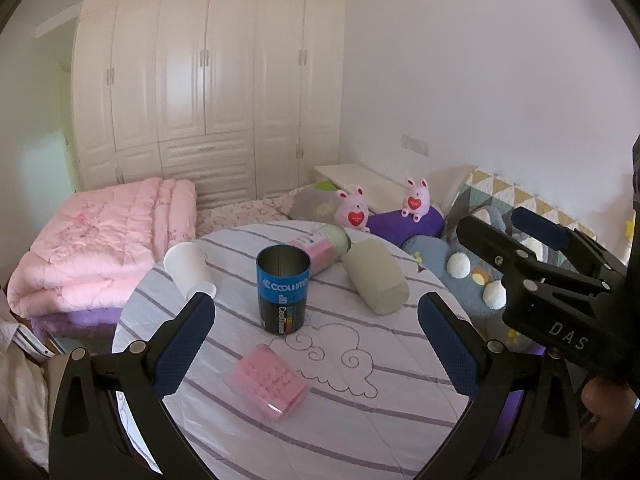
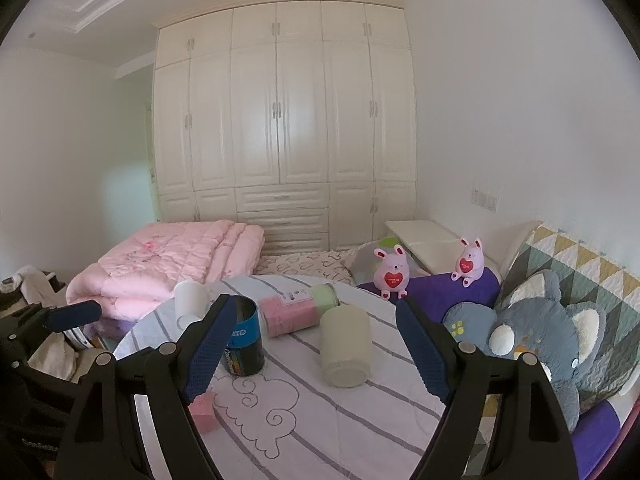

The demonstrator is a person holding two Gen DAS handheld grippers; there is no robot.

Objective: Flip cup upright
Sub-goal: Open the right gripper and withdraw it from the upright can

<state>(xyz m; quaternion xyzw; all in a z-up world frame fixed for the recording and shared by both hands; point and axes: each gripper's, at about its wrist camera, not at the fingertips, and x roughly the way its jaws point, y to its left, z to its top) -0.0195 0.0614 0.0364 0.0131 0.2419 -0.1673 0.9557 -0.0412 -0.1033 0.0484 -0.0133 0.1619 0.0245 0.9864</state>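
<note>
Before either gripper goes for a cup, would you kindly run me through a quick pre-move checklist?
1. Left gripper open and empty: ok.
2. Right gripper open and empty: ok.
3. Blue can already upright, mouth up: ok.
4. Beige cup upright: not ok, lying on its side, between the right gripper's fingers in view.
5. White paper cup upright: not ok, on its side.
6. Pink cup upright: not ok, on its side near the left gripper.
</note>
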